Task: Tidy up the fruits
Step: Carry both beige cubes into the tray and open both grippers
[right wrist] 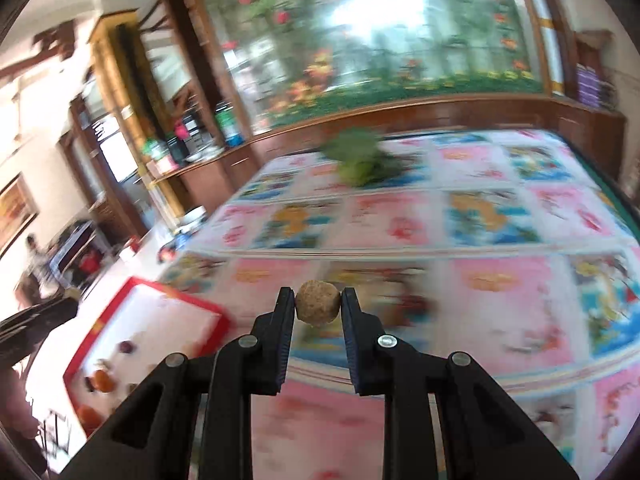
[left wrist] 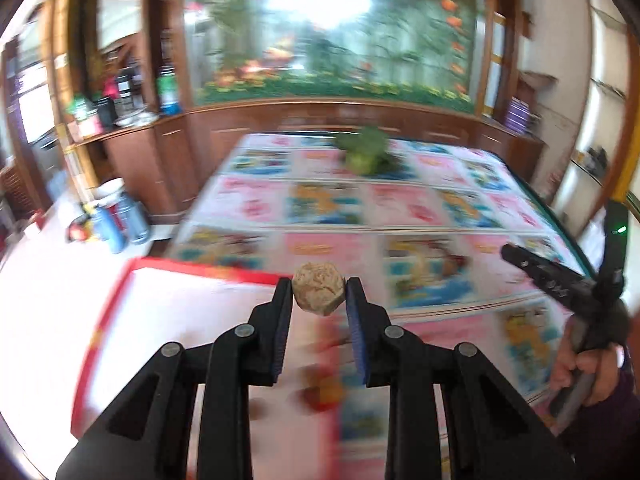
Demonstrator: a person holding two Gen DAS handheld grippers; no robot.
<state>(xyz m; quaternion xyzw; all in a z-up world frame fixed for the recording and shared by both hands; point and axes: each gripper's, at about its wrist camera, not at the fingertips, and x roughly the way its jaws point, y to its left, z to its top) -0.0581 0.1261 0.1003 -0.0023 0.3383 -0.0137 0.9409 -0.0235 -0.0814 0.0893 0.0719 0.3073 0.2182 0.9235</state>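
My left gripper [left wrist: 319, 294] is shut on a pale tan, lumpy, faceted fruit [left wrist: 319, 293] and holds it in the air above the near edge of a red-rimmed white tray [left wrist: 132, 276]. My right gripper [right wrist: 318, 303] is shut on a small round brown fruit [right wrist: 318, 302] held above the patterned tablecloth [right wrist: 500, 288]. The right gripper also shows at the right edge of the left wrist view [left wrist: 536, 268]. In the right wrist view the tray [right wrist: 132, 288] lies to the lower left and holds several small red and orange fruits [right wrist: 102, 380]. Both views are motion-blurred.
A green leafy bunch [left wrist: 366, 152] lies at the far side of the table, also in the right wrist view [right wrist: 360, 160]. Wooden cabinets with bottles [left wrist: 168, 92] stand at left. Blue bottles [left wrist: 120, 220] stand on the floor beside the table's left edge.
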